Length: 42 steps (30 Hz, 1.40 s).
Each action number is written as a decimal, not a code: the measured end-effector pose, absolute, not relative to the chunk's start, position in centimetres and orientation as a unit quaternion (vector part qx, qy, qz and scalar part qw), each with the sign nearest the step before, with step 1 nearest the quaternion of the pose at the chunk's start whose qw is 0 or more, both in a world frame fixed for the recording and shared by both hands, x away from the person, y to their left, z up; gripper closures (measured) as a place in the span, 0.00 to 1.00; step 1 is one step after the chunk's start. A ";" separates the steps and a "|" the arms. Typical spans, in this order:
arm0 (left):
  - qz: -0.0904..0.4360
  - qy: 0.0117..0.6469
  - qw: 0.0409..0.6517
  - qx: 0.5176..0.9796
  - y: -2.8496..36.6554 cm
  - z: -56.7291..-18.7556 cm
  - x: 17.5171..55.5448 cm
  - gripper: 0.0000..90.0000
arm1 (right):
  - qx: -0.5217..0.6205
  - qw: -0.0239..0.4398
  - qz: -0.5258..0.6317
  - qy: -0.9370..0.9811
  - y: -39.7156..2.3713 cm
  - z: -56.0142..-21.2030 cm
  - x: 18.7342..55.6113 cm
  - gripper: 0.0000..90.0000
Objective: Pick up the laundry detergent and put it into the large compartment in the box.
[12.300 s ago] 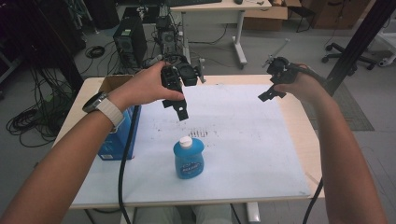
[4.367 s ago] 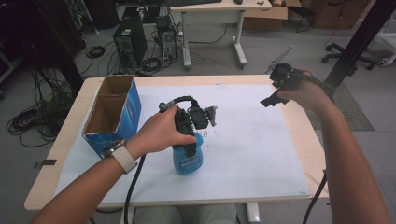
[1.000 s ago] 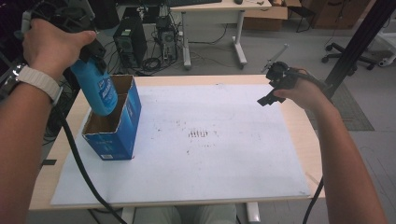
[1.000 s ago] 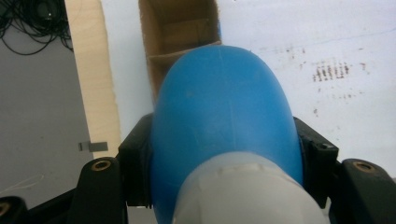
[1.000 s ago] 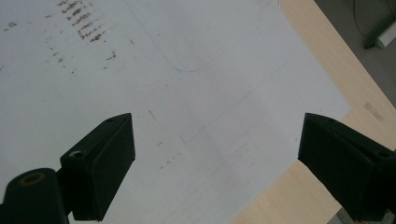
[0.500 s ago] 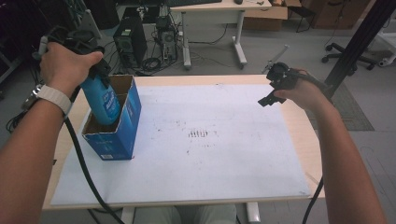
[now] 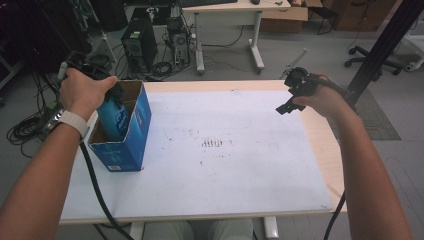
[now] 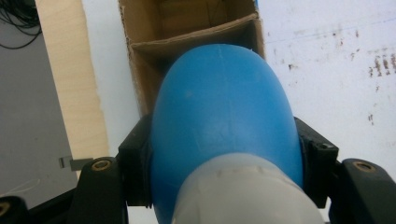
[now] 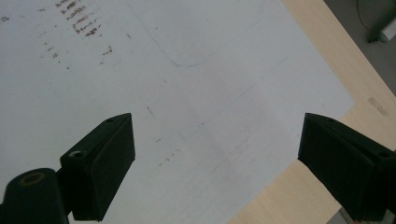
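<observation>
blue bottle (image 7: 116, 117) sits partway down in the open top of the blue cardboard box (image 7: 131, 142) at the left side of the table in the high view, and i see my left gripper (image 7: 111, 95) clamped on it from above, mostly hidden under the left hand (image 7: 85, 91). the box stands on the white sheet (image 7: 220, 150) that covers the wooden table (image 7: 327, 150), near its left edge. far across on the right, i hold my right gripper (image 7: 289, 102) in the air over the far right corner of the sheet, with the right hand (image 7: 325, 100) wrapped around it.

in the left gripper view, the bottle's (image 8: 224, 121) rounded blue body fills the space between the two black jaws, which press on it from either side; its pale neck end is nearest the camera. beyond the bottle i look into the box (image 8: 187, 32), brown inside, with a cardboard divider crossing it. i cannot tell whether the bottle touches the bottom.

in the right gripper view, the right gripper (image 9: 215, 154) has its jaws spread wide apart with nothing between them, hanging over the scuffed white sheet (image 9: 187, 93) and a strip of bare table (image 9: 327, 56) edge.
</observation>
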<state>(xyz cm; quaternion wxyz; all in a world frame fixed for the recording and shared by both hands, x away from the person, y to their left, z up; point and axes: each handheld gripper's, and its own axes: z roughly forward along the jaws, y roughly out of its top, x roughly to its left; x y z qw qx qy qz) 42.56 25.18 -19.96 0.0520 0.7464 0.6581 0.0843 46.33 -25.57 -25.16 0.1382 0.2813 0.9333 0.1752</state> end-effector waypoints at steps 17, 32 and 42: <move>0.090 0.664 0.058 0.740 25.7 -24.2 42.8 0.42 | 0.282 0.137 0.174 0.933 -25.5 -25.3 46.4 0.12; 0.079 0.665 0.050 0.741 25.6 -26.8 43.0 0.42 | 0.287 0.134 0.172 0.933 -25.9 -25.7 46.4 0.12; 0.071 0.668 0.047 0.740 25.8 -28.0 43.1 0.41 | 0.285 0.134 0.171 0.934 -25.7 -25.7 46.5 0.12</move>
